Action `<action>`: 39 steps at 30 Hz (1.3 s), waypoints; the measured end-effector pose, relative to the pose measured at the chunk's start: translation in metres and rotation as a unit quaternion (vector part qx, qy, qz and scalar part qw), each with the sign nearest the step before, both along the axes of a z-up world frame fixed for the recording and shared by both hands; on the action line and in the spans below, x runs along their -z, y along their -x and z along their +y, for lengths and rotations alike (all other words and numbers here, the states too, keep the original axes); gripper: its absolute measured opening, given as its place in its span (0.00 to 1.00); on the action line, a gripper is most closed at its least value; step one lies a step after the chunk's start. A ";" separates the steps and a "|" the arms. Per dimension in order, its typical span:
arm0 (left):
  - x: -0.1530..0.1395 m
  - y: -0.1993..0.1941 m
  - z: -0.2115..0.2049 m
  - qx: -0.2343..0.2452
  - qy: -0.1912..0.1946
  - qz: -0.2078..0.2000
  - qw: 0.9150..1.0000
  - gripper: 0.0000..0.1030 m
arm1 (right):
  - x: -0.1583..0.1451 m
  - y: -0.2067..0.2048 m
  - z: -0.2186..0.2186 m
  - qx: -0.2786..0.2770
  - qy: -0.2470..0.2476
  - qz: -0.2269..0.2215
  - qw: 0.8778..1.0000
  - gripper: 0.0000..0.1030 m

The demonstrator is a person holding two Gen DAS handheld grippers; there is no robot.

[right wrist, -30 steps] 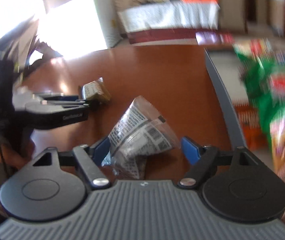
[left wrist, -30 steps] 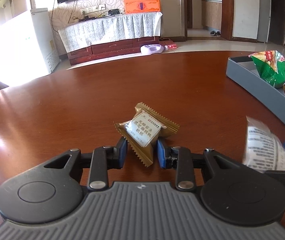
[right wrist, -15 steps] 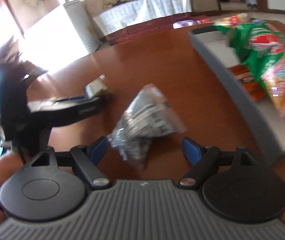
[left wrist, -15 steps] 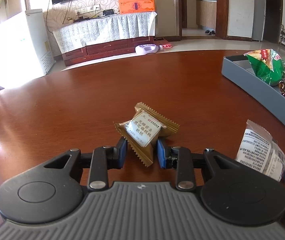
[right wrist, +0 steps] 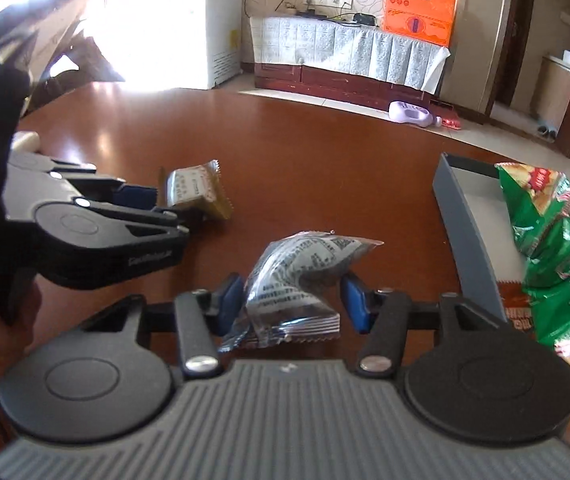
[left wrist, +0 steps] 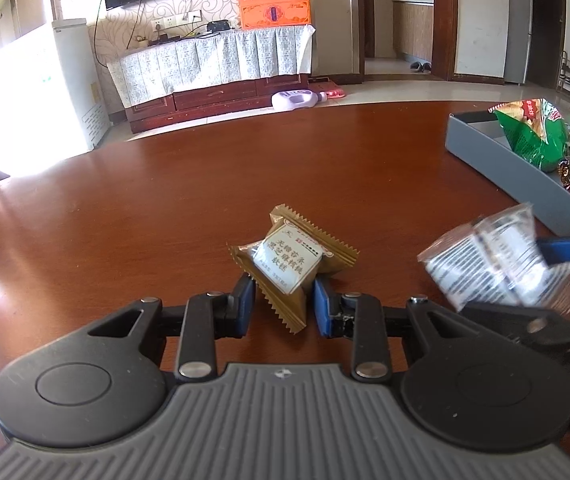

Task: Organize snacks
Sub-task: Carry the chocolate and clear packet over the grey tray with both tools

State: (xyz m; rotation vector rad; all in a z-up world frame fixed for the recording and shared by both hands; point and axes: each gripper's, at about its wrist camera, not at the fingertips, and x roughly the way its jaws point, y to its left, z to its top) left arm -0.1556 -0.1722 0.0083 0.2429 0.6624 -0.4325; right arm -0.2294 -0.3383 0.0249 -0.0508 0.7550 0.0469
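Snacks are clamped in both tongs — silver packet [right wrist: 299, 280] in the right gripper [right wrist: 293, 300], nearest the grey tray [right wrist: 465, 216] lying to its right — gold packet [left wrist: 289, 260] in the left gripper [left wrist: 281, 304].

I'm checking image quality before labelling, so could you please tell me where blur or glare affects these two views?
Left wrist view: the clear packet at the right is motion-blurred, the gold packet sharp, window light blows out the left edge. Right wrist view: mostly sharp, a blown-out window upper left, glare on the table.

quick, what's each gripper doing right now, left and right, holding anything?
Left gripper: closed on the gold snack packet.
Right gripper: closed on the clear printed snack packet.
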 end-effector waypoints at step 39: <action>-0.071 0.039 -0.152 0.059 0.037 -0.083 0.994 0.33 | -0.078 0.093 -0.099 0.065 0.066 -0.160 0.983 0.51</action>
